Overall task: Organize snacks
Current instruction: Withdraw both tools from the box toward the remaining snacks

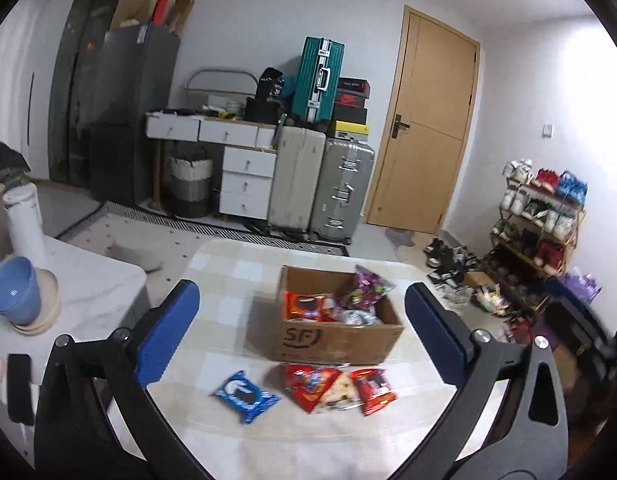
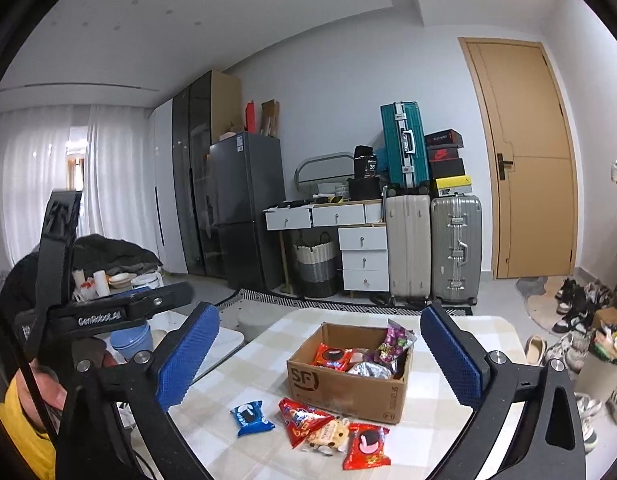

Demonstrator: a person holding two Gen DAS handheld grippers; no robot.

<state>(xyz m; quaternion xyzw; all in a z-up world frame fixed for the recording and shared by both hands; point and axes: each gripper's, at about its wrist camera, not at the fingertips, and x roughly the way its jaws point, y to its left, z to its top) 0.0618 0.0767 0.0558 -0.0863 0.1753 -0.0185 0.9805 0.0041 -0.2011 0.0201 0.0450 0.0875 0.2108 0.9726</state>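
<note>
A brown SF cardboard box [image 1: 336,340] [image 2: 348,390] stands on a checked table [image 1: 228,272] [image 2: 448,432] and holds several snack packs. In front of it lie a blue cookie pack [image 1: 245,395] [image 2: 251,417], a red triangular chip bag [image 1: 308,384] [image 2: 302,420], a pale cookie pack [image 1: 342,390] [image 2: 328,436] and a red cookie pack [image 1: 374,390] [image 2: 366,446]. My left gripper [image 1: 304,344] is open and empty, raised above and short of the packs. My right gripper [image 2: 320,364] is open and empty, also raised short of the box. The left gripper's body [image 2: 92,312] shows in the right wrist view.
A white side table [image 1: 92,288] at the left carries blue bowls [image 1: 14,292] and a white bottle [image 1: 24,220]. Behind the table stand suitcases [image 1: 320,188], a drawer desk [image 1: 244,176], a fridge [image 1: 128,112] and a door [image 1: 424,128]. A shoe rack [image 1: 540,224] and loose shoes are at the right.
</note>
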